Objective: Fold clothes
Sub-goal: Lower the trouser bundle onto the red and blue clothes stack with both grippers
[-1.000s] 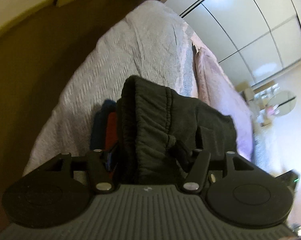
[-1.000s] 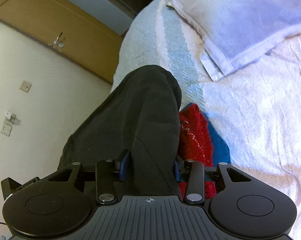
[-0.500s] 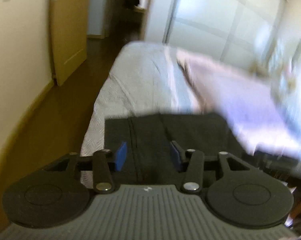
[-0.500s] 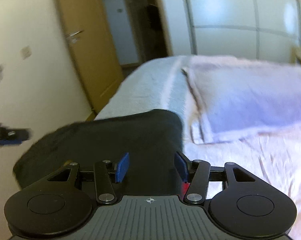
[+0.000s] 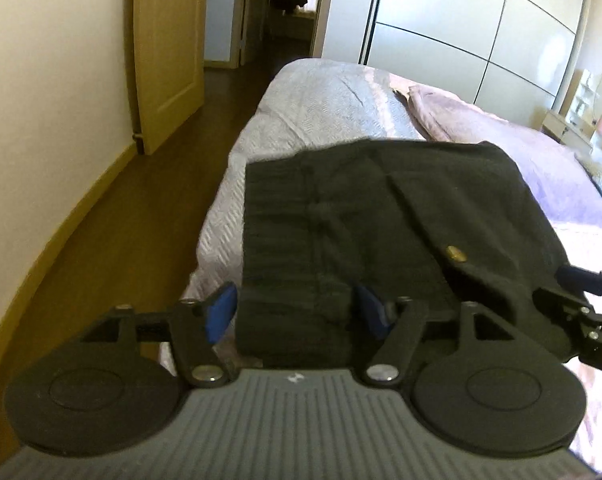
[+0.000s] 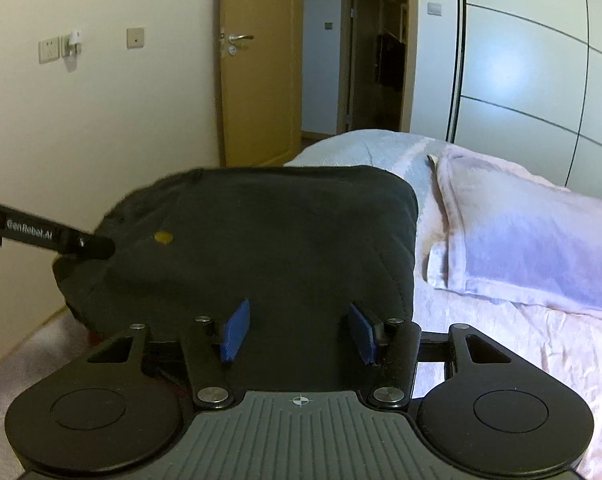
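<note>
Black folded trousers (image 5: 381, 220) lie just ahead of both tongs.

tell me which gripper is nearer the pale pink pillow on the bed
Right. The right gripper sits over the folded black garment's edge beside the pillow; the left gripper, jaws opening, sits at its far side.

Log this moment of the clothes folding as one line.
step: fold laid | black garment: flat on bed | left gripper: opening, pads clear | right gripper: open, nothing gripped

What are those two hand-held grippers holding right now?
Nothing. The left hand-held gripper is opening over the folded black trousers, and the right hand-held gripper stands open; no pad presses the cloth.
</note>
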`<action>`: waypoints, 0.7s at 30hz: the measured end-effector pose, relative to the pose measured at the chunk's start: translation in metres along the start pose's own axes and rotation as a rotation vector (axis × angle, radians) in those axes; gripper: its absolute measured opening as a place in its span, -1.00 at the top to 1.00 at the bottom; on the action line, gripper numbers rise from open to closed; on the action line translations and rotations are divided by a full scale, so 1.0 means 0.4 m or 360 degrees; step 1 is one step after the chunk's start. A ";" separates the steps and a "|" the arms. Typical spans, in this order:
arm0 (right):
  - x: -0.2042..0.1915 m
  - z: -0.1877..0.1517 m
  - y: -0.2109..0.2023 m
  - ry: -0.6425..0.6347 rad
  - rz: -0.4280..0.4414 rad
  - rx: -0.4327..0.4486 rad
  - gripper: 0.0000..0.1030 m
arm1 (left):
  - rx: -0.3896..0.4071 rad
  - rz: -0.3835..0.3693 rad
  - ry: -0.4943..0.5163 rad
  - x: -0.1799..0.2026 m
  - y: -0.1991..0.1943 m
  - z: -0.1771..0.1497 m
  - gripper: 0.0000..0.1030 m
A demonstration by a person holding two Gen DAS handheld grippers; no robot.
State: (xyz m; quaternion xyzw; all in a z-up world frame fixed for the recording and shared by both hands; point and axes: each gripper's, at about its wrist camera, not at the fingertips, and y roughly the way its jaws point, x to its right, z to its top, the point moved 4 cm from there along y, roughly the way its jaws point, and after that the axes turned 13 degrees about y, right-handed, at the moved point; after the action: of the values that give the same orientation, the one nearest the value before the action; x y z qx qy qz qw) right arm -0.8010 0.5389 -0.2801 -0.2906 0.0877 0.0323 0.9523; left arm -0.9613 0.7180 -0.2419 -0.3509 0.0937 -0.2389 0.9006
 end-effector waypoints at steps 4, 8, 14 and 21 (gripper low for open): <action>0.007 0.022 -0.015 0.0040 -0.0012 -0.0060 -0.04 | 0.0038 0.0015 0.0028 0.033 -0.040 0.028 -0.10; 0.003 0.063 -0.044 0.0147 -0.0028 -0.0120 -0.04 | 0.0105 0.0032 0.0048 0.042 -0.096 0.065 0.05; -0.015 0.097 -0.085 0.0236 0.0050 -0.0114 -0.04 | 0.0187 0.0063 0.0145 0.076 -0.177 0.110 0.11; -0.009 0.109 -0.084 0.0293 0.0093 -0.0161 -0.04 | -0.0050 0.0044 0.0082 0.042 -0.099 0.098 0.00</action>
State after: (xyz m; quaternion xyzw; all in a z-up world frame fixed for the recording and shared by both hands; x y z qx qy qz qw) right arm -0.7944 0.5355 -0.2252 -0.3375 0.1813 0.0375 0.9229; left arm -0.9481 0.7074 -0.1865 -0.3573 0.1254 -0.2340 0.8955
